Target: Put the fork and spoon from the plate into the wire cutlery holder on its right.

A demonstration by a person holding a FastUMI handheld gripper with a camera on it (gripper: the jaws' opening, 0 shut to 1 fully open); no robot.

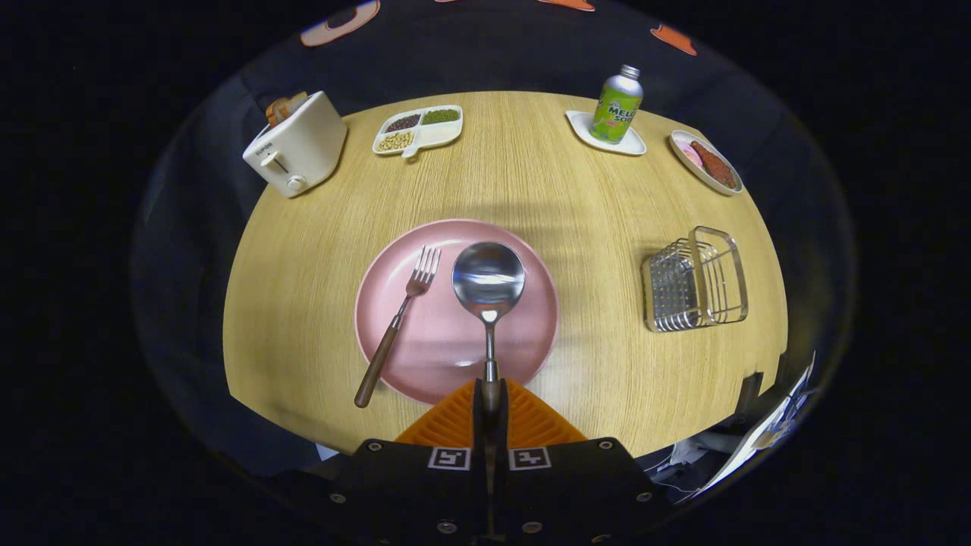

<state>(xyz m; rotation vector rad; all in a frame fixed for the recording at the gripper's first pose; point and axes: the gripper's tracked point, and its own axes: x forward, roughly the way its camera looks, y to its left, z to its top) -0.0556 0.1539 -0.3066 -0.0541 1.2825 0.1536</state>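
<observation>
So the gripper (490, 398) looks clamped shut on the spoon (488, 282) handle, lifted over the pink plate (455, 356) I think, fork (398, 322) on the plate, holder (694, 280) off right has 0 of 2.

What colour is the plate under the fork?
Pink plate, clearest in the gripper view.

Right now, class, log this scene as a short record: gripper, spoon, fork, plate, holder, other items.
gripper: shut on the spoon's handle
spoon: held, bowl over the plate
fork: on the plate, handle past its rim
plate: pink, mid-table
holder: wire, right of plate, nothing visible inside
other items: toaster, bean dish, bottle
</observation>
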